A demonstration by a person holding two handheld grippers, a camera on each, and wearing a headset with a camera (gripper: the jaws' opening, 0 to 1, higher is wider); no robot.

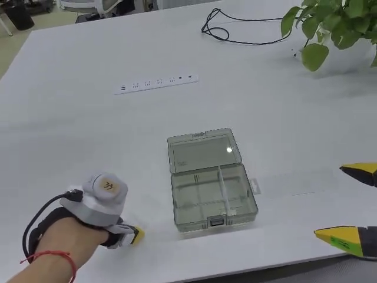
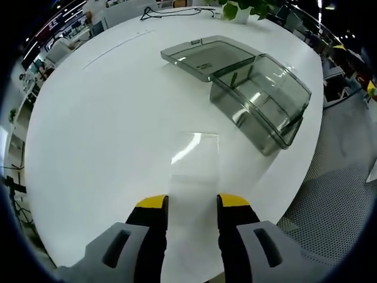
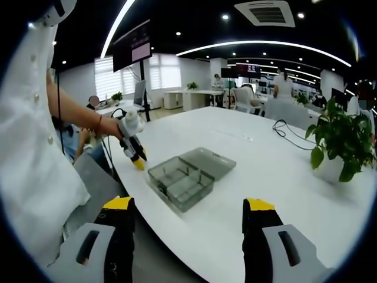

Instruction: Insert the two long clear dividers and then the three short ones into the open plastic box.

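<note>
White table [image 1: 70, 118], open box [image 1: 213, 197]; left claw [image 2: 192, 203] astride clear divider [image 2: 197, 156], maybe gripping.

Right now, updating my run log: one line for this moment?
left tool: jaws flank clear divider, grip unclear | right tool: open, empty | box: open
</note>
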